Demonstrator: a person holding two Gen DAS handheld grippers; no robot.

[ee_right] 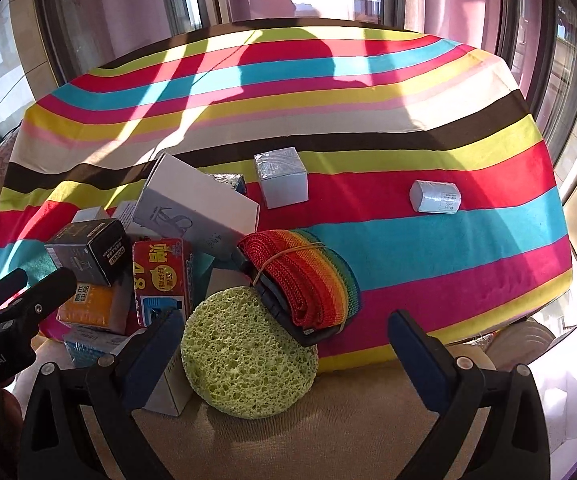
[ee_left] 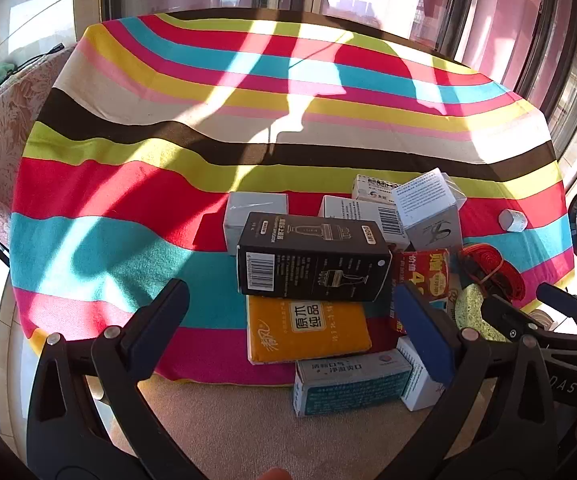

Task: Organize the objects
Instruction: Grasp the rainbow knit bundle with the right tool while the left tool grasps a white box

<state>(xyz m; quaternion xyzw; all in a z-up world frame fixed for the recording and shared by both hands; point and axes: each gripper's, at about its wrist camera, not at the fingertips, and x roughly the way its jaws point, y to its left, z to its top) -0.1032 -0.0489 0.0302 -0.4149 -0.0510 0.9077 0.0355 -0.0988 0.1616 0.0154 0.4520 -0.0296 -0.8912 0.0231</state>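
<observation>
Both grippers hang over the near edge of a counter draped in a brightly striped fleece cloth [ee_left: 128, 184], each tilted downward with nothing between its pads. The left gripper [ee_left: 288, 320] stands spread wide above a jumbled heap of packages: a long black cardboard box with a barcode [ee_left: 312, 260] lies askew on top of an orange soft tissue pack [ee_left: 308, 330], with a teal-and-white medicine carton [ee_left: 348, 386] at the cloth's edge just in front. The right gripper [ee_right: 284, 354] is equally wide, framing a round yellow-green porous sponge [ee_right: 248, 352] that leans against the pile, and a folded rainbow woven strap bound by a rubber band [ee_right: 300, 276] resting partly on the sponge. A small grey cube box [ee_right: 282, 176] and a small white wrapped roll [ee_right: 434, 197] sit well apart on open cloth. The heap looks unsorted, so the organizing seems barely begun; the open jaws suggest each gripper is choosing a first item.
</observation>
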